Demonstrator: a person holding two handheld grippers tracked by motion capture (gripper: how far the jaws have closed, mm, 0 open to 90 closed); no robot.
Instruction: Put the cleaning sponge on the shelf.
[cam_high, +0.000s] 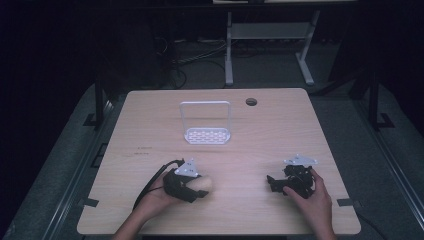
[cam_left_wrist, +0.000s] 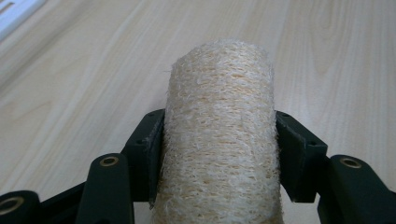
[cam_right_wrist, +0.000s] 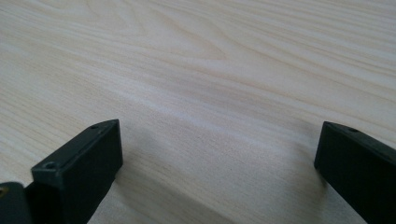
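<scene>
Left gripper view: left gripper (cam_left_wrist: 219, 154) pinches loofah roll (cam_left_wrist: 219, 140), long axis running straight out between the jaws. Right gripper (cam_high: 280, 184) spread, nothing in it; drying rack (cam_high: 206, 123) lies beyond the loofah roll, nearer the left hand.

Dim room, grey floor (cam_high: 60, 165), wooden table (cam_high: 280, 130)

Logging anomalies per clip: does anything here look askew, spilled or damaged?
Nothing stands out. The left gripper clamps an intact loofah roll; the white rack stands upright on the table; the right gripper rests open.
</scene>
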